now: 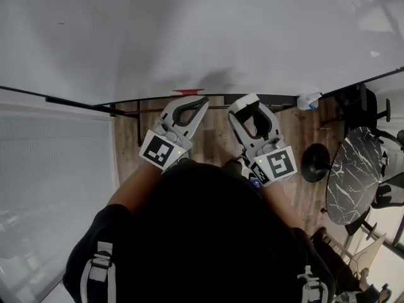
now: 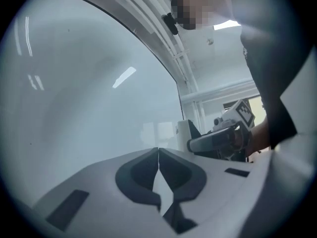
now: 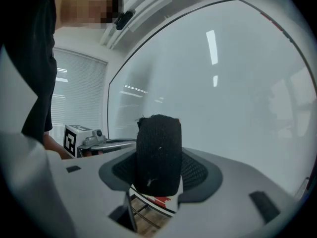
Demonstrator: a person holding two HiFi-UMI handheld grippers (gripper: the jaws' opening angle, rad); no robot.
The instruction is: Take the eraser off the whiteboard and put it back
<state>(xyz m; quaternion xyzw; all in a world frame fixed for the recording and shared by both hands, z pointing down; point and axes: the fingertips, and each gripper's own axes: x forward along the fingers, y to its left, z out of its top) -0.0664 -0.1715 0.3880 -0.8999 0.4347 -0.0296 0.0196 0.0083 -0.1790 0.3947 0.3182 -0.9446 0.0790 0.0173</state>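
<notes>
Done: eraser (image 3: pixel 158 138) off the whiteboard (image 3: pixel 233 83), clamped in my right tool (image 3: pixel 158 172).
My left tool (image 2: pixel 158 175): closed, empty.
Remaining: return it, 12 o'clock.

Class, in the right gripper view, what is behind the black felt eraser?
The glossy white whiteboard fills the space behind the black felt eraser, which the right tool grips. The patch of board directly behind the eraser is covered, so any marks there cannot be seen.

marble table (image 1: pixel 353 175) on wood floor (image 1: pixel 214 141), chairs (image 1: pixel 369 106) near.
</notes>
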